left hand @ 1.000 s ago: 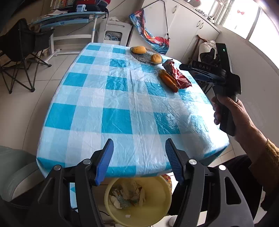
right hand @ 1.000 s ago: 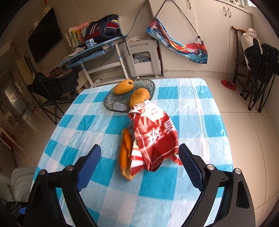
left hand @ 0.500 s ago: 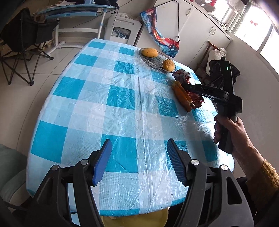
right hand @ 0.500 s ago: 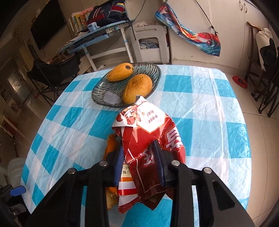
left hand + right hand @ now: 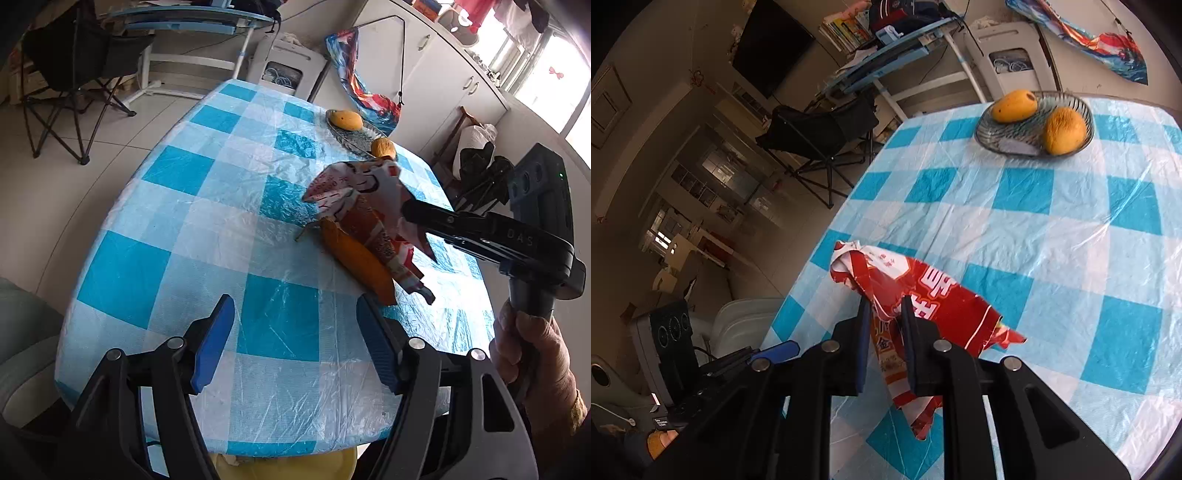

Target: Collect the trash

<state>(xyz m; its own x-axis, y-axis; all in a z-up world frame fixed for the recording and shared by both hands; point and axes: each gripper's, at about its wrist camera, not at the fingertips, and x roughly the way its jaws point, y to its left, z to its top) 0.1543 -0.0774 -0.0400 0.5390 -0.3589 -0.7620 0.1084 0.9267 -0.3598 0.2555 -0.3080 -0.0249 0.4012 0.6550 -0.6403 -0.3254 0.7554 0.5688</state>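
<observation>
While your right gripper (image 5: 882,317) is closing on the red snack wrapper (image 5: 923,291), lifting it off the checked table (image 5: 1052,229) for binning, your left gripper (image 5: 295,339) is opening, empty, nearby.

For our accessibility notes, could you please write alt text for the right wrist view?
The right gripper is closing on a crumpled red snack wrapper, lifted above a blue-and-white checked tablecloth. Farther back, a glass dish holds two mangoes.
</observation>
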